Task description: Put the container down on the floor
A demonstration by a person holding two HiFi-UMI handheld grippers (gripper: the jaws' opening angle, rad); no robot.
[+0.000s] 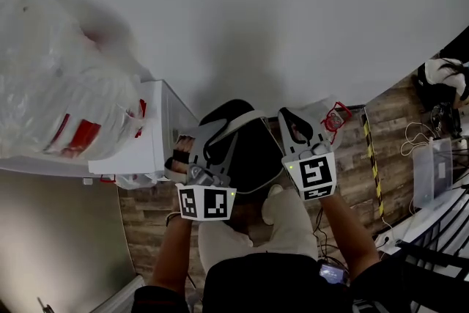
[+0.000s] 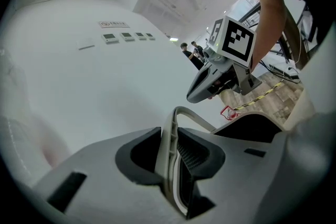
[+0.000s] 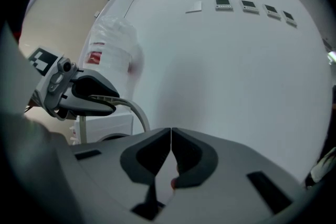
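In the head view a dark round container with a pale grey bail handle hangs between both grippers above the wood-pattern floor. My left gripper is shut on that handle; the left gripper view shows the grey strip pinched between the pads. My right gripper sits at the container's right rim. Its jaws meet in the right gripper view, with a thin pale sheet caught between them. Clear plastic with a red part hangs just beyond it.
A white cabinet stands at the left with a big clear plastic bag on top. A white wall is close ahead. Yellow-black tape and cables lie on the floor at the right.
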